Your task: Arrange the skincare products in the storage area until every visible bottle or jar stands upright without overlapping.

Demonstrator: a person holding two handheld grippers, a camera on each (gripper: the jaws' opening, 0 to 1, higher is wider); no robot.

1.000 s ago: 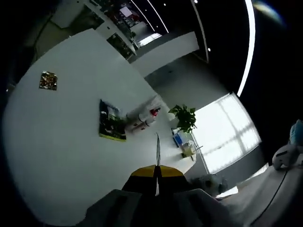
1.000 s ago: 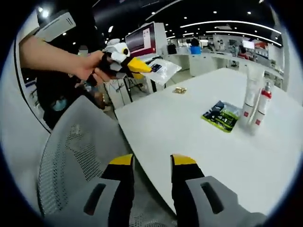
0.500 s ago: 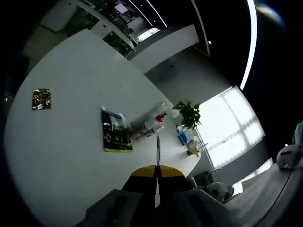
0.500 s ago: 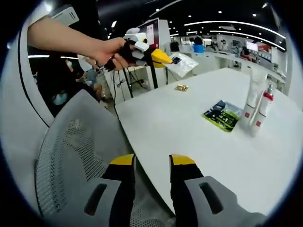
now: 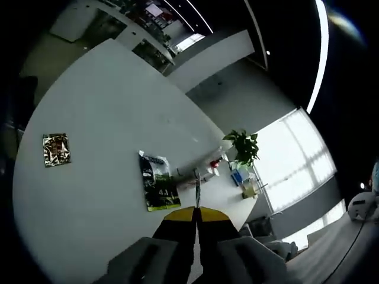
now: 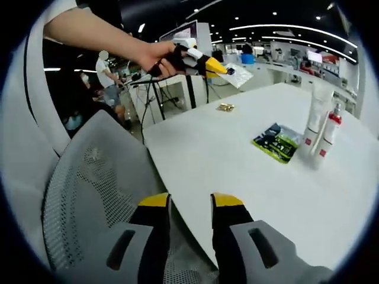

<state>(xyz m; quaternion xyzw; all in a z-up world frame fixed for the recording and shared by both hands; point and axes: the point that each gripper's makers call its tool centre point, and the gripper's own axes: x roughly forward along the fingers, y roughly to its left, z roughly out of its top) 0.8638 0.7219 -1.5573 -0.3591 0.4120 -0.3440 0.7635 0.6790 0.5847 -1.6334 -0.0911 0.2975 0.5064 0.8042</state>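
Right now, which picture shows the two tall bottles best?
The right gripper view: both bottles stand upright and side by side on the white table. In the left gripper view they are tiny, partly behind the thin packet the left hand-held gripper holds.

The right gripper [image 6: 190, 201] has two grey jaws capped with yellow tips, each grey body bearing a dark oval slot. The left gripper [image 5: 196, 214] shows matching grey jaws with yellow tips above black bands. A bare forearm [image 6: 98, 32] extends from a white sleeve.
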